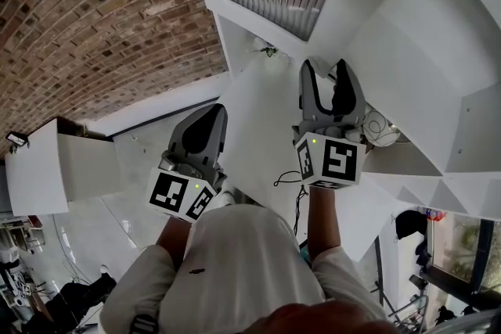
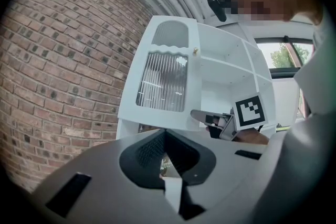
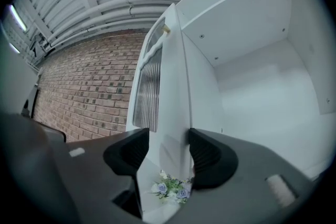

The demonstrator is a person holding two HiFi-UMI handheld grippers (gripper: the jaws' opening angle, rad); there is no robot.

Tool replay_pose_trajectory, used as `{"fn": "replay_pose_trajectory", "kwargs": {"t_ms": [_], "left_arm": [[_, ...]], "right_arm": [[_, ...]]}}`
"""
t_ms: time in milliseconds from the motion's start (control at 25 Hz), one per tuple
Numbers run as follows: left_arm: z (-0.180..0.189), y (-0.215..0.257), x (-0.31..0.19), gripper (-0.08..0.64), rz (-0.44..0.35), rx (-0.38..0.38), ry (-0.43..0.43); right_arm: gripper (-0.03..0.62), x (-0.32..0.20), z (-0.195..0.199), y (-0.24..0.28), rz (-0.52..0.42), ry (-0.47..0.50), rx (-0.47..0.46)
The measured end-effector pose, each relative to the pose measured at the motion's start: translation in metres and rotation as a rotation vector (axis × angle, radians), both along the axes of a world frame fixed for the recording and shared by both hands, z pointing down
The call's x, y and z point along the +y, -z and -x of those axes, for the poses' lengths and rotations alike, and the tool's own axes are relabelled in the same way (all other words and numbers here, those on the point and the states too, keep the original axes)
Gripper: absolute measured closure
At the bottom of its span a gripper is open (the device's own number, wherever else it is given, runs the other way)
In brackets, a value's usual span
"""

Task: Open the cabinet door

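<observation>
cabinet door (image 1: pixel 258 102) swung open, ribbed glass pane far, brick wall (image 1: pixel 78 19) to left; right gripper (image 3: pixel 163 152) jaws spread, door's free edge between them; left gripper (image 2: pixel 165 157) pressed together, empty, near door's left side

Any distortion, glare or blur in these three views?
Head view: fisheye curves the red brick wall. Left gripper view: black corners, bright daylit window at right. Right gripper view: black corners too, white ribbed-glass cabinet door looks sharp.
</observation>
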State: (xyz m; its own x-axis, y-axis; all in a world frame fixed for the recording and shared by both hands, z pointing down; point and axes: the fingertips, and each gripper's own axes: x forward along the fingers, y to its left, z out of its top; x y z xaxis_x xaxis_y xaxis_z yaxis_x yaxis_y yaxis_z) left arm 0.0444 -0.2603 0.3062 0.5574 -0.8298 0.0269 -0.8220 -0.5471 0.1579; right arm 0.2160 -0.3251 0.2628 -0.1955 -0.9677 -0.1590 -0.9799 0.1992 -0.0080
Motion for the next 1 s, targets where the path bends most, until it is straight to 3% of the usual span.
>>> {"fn": "replay_pose_trajectory", "kwargs": {"t_ms": [1000], "left_arm": [[0.016,0.003,0.019,0.551,-0.009,0.008,-0.016]], "right_arm": [[0.357,0.027,0.02,0.0,-0.002,0.008,0.008]]}}
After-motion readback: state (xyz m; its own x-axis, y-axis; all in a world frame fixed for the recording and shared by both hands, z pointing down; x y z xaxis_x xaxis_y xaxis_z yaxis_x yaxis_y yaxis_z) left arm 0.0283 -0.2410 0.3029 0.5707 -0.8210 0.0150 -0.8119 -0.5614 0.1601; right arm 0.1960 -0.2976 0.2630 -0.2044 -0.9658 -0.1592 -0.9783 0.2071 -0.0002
